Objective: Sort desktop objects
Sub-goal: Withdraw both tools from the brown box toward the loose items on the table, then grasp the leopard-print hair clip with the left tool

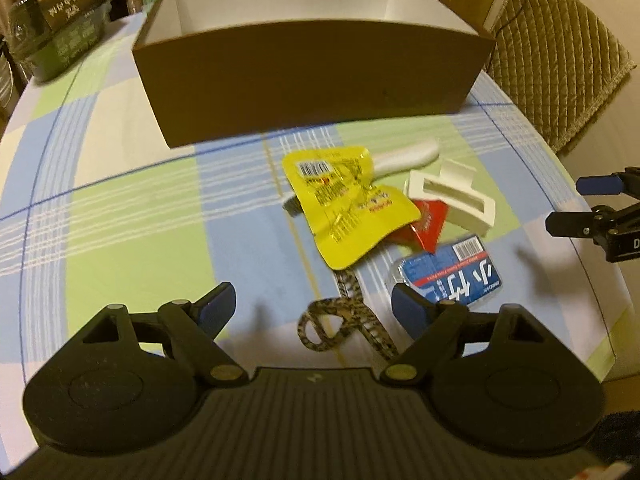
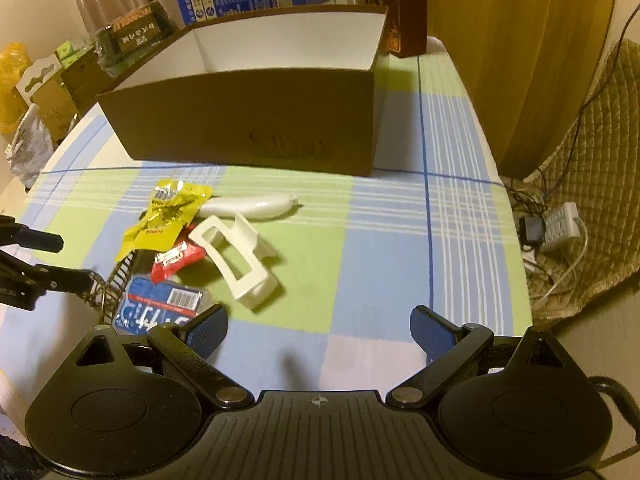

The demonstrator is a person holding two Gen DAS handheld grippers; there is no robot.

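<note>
Item 1, left claw (image 1: 312,308): tilted steeply down over the tabletop (image 1: 132,216), jaws spread wide, nothing between the blue pads (image 1: 218,306); the scissors' patterned handles (image 1: 340,320) lie on the cloth below the gap, untouched

Item 2, right claw (image 2: 320,330): likewise pitched downward, jaws released and wide, only bare checked cloth between them; its left pad sits just beside the blue tissue pack (image 2: 160,306), not pressing on it

Item 3, brown cardboard box (image 1: 312,88): open top, white inside, standing at the far side of the tabletop beyond the pile

Item 4, yellow foil sachet (image 1: 344,204): lying flat, overlapping the scissors' blades and the white tube

Item 5, white tube (image 2: 248,206): on its side, partly under the sachet, nearest the box

Item 6, white hair clip (image 2: 236,256): just beside the sachet, touching the red packet

Item 7, red packet (image 2: 178,260): wedged between sachet, clip and tissue pack

Item 8, quilted chair cushion (image 1: 560,64): beyond the tabletop's right edge in the left wrist view
</note>
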